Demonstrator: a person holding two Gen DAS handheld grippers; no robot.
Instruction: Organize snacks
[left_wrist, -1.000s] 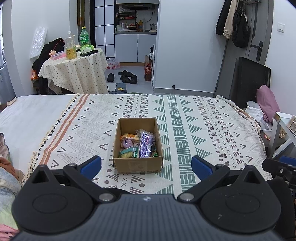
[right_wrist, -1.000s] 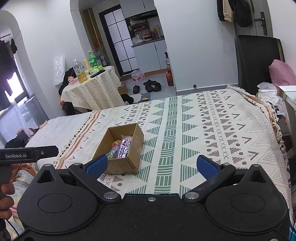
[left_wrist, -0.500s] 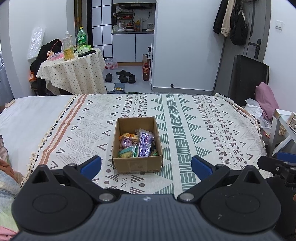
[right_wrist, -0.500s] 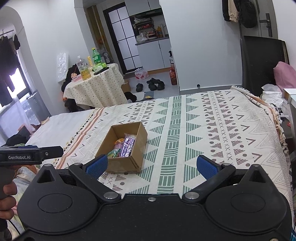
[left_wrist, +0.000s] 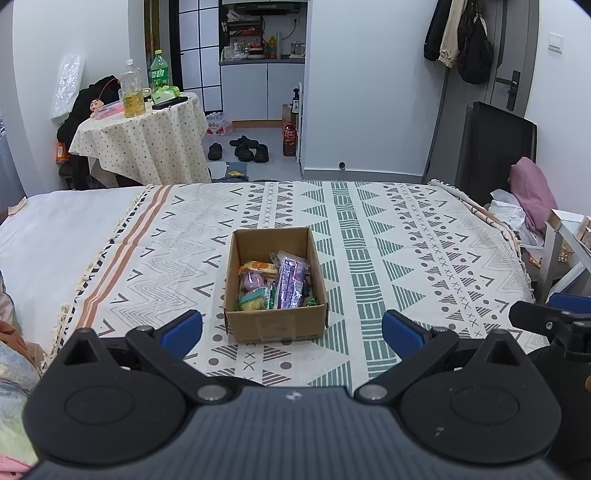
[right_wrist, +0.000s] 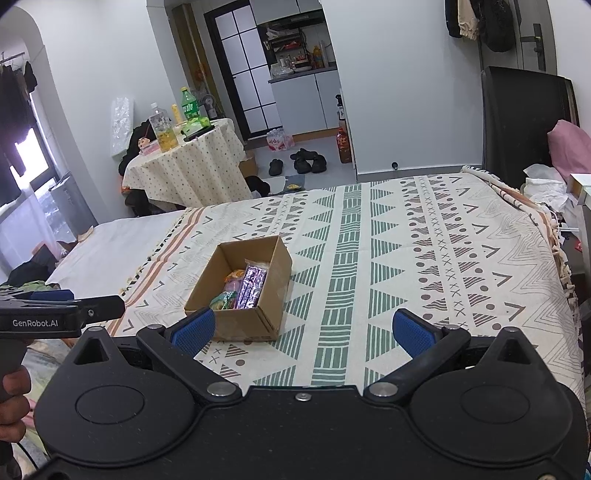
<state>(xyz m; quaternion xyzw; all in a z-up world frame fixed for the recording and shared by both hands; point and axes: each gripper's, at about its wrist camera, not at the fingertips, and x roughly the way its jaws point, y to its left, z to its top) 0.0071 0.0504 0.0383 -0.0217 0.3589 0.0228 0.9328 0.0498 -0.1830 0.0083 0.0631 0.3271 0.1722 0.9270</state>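
An open cardboard box (left_wrist: 275, 325) sits on the patterned bedspread; it also shows in the right wrist view (right_wrist: 275, 266). Inside lie several snack packets: a purple wrapper (left_wrist: 290, 282), an orange packet (left_wrist: 258, 267), a pink one and a green-yellow one (left_wrist: 253, 301). The purple wrapper shows in the right wrist view (right_wrist: 251, 288) too. My left gripper (left_wrist: 291, 330) is open and empty, just in front of the box. My right gripper (right_wrist: 303, 328) is open and empty, to the right of the box and nearer than it.
The patterned bedspread (left_wrist: 406, 258) covers the bed. A round table (left_wrist: 144, 147) with bottles stands beyond the bed at the left. Shoes lie on the floor (left_wrist: 240, 151). A black chair (left_wrist: 495, 151) and a white stand are at the right.
Both grippers have tilted or shifted slightly, so the box sits a little differently in each view. Both stay open and empty. The box and snacks have not moved.
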